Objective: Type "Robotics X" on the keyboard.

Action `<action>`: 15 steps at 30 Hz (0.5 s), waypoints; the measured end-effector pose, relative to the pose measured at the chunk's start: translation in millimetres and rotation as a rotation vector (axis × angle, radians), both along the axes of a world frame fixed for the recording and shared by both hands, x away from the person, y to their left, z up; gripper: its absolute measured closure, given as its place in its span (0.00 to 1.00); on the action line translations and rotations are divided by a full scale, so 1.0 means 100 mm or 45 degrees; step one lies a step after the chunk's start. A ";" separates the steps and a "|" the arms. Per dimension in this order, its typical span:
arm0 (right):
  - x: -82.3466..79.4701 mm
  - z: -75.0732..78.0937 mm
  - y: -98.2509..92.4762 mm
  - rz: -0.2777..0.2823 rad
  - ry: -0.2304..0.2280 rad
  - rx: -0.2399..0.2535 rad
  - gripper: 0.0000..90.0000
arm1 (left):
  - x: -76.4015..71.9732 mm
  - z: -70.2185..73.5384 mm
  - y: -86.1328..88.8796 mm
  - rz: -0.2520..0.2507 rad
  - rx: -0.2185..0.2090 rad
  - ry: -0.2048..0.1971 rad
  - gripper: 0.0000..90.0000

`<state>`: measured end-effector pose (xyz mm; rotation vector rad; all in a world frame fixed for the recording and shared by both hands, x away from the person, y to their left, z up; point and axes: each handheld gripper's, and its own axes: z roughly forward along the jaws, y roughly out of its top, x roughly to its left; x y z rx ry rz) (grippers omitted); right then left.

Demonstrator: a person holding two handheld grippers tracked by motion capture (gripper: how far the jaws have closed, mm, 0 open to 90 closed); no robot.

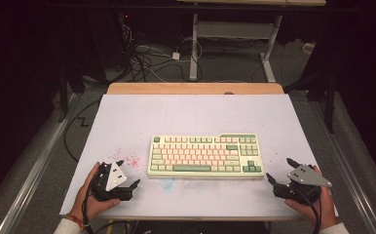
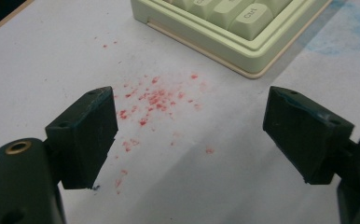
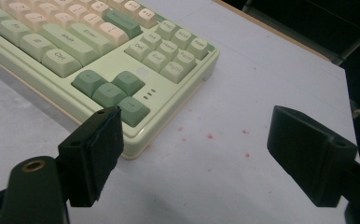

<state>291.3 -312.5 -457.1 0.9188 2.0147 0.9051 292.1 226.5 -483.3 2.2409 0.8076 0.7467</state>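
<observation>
A pale green keyboard [image 1: 205, 155] with cream, pink and dark green keys lies flat in the middle of the white table mat. My left gripper [image 1: 128, 172] rests by the front left of the mat, open and empty, a short way left of the keyboard's near corner [image 2: 250, 58]. Between its jaws [image 2: 190, 135] lies bare mat with red specks. My right gripper [image 1: 280, 170] sits at the front right, open and empty, just right of the keyboard's arrow-key corner [image 3: 136, 135]. Its jaws [image 3: 194, 156] stand wide apart over bare mat.
The white mat [image 1: 191, 117] covers a wooden table whose far edge [image 1: 196, 88] shows. Red specks [image 1: 127, 160] stain the mat left of the keyboard, and a faint blue smear [image 1: 166, 183] lies in front of it. Cables [image 1: 147, 58] and desk legs stand on the floor beyond.
</observation>
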 end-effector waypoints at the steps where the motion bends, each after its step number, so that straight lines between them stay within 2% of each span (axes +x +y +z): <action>1: 0.00 0.00 0.00 0.001 0.001 0.001 0.21 | 0.00 0.00 0.00 -0.002 0.000 0.001 0.18; 15: 0.02 -0.02 -0.02 0.003 0.005 -0.006 0.20 | 0.02 0.01 -0.02 0.000 0.007 0.003 0.18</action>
